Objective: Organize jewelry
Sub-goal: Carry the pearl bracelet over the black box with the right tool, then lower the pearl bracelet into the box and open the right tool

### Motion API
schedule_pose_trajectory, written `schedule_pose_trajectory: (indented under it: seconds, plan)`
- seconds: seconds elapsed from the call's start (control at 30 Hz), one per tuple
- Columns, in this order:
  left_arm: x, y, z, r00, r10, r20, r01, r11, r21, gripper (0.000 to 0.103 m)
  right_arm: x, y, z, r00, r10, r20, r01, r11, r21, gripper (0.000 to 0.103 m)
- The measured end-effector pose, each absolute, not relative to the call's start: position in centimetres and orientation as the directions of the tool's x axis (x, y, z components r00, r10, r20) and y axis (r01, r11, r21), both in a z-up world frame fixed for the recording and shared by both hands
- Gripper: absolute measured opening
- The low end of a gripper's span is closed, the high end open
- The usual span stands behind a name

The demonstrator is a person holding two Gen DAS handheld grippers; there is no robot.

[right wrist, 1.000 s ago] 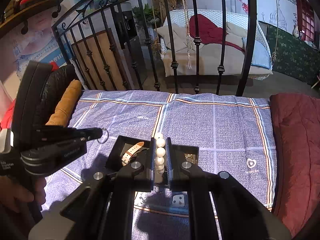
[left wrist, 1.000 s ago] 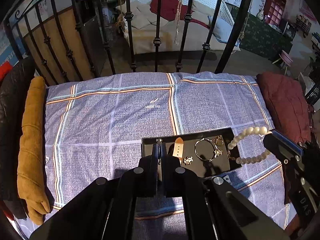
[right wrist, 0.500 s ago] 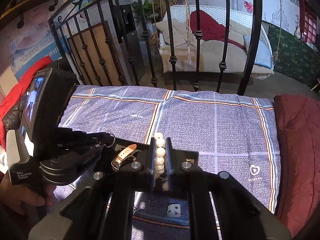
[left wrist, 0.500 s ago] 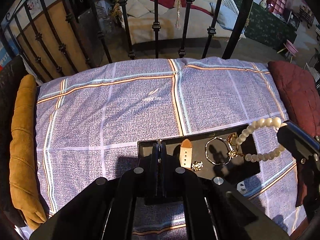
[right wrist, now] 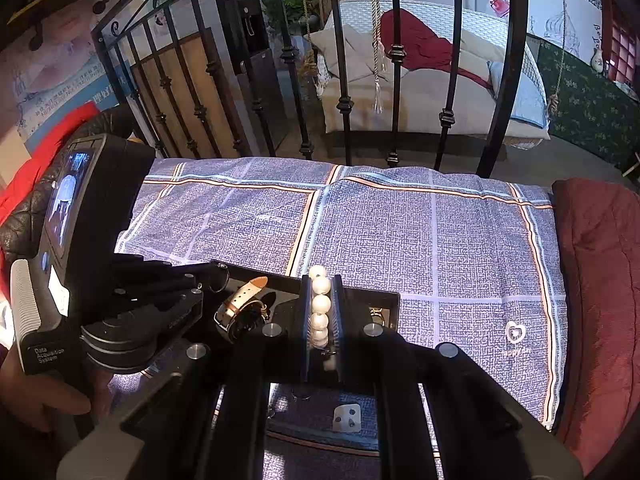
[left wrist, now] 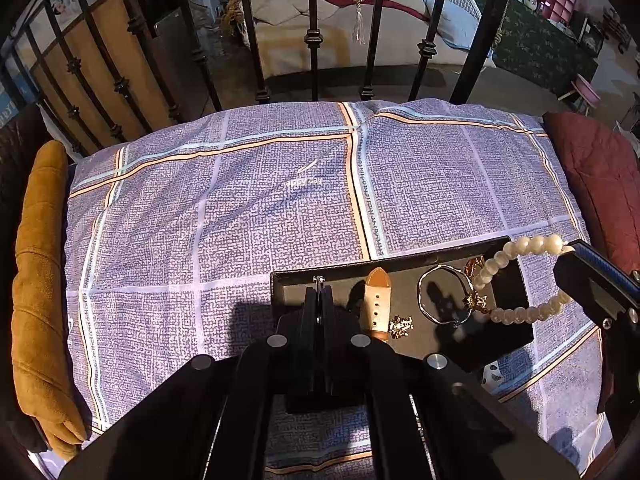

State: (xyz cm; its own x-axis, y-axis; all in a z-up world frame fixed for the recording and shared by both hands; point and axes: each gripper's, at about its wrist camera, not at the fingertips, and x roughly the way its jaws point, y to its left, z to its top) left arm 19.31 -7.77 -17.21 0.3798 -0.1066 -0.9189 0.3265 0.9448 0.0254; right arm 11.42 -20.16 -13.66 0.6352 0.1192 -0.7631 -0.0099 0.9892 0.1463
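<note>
A black jewelry tray (left wrist: 516, 292) (right wrist: 390, 300) lies on the checked bedspread. It holds a watch with a tan strap (left wrist: 376, 300) (right wrist: 240, 300), a gold bangle (left wrist: 444, 296) and small gold earrings (left wrist: 401, 325). My left gripper (left wrist: 319, 282) (right wrist: 216, 276) is shut on a small metal ring (right wrist: 219, 278) over the tray's left end. My right gripper (right wrist: 320, 280) (left wrist: 568, 250) is shut on a white pearl bracelet (left wrist: 520, 276) (right wrist: 321, 304) that hangs over the tray's right end.
The purple checked bedspread (left wrist: 248, 208) covers the bed. A mustard cushion (left wrist: 38, 280) lies at the left edge and a dark red quilt (left wrist: 596, 176) (right wrist: 600, 280) at the right. A black iron bed rail (left wrist: 312, 36) stands at the far side. A small white card (right wrist: 347, 417) lies near the tray.
Both grippers have moved lower and closer to the tray. The ring and the pearl bracelet are still held.
</note>
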Motion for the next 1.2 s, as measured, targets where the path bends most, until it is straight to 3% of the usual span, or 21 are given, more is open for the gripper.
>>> schedule_pose_trajectory:
  seconds: [0.47, 0.53, 0.6, 0.63, 0.8, 0.93, 1.2]
  plan:
    - [19.3, -8.0, -17.3, 0.382, -0.097, -0.919, 0.332, 0.942, 0.039, 0.005, 11.6, -19.9, -14.2, 0.623, 0.103, -0.775, -0.004, 0.992, 0.129, 0.011]
    - [19.3, -7.9, -17.2, 0.383, -0.094, -0.919, 0.330, 0.943, 0.041, 0.024, 11.7, -19.9, -14.4, 0.612, 0.098, -0.784, 0.002, 0.992, 0.126, 0.011]
    - [19.2, -7.8, -16.9, 0.408, -0.075, -0.910, 0.312, 0.948, 0.062, 0.064, 11.6, -20.0, -14.4, 0.613, 0.088, -0.786, 0.011, 0.993, 0.120, 0.021]
    - [19.1, -7.8, -16.6, 0.427, -0.075, -0.901, 0.310, 0.948, 0.068, 0.066, 11.6, -20.1, -14.4, 0.613, 0.088, -0.785, 0.015, 0.992, 0.123, 0.024]
    - [18.5, -6.6, -15.8, 0.439, -0.077, -0.895, 0.294, 0.954, 0.062, 0.066, 10.2, -21.6, -14.3, 0.625, 0.054, -0.779, 0.061, 0.991, 0.119, 0.025]
    - [15.8, -4.8, -16.0, 0.400, -0.162, -0.902, 0.281, 0.959, -0.047, 0.066, 7.4, -23.5, -15.5, 0.605, 0.025, -0.796, 0.119, 0.986, 0.121, 0.024]
    - [10.0, -7.7, -20.6, 0.271, -0.221, -0.937, 0.389, 0.916, -0.103, 0.065, 4.2, -23.2, -20.6, 0.499, 0.069, -0.864, 0.110, 0.984, 0.143, 0.024]
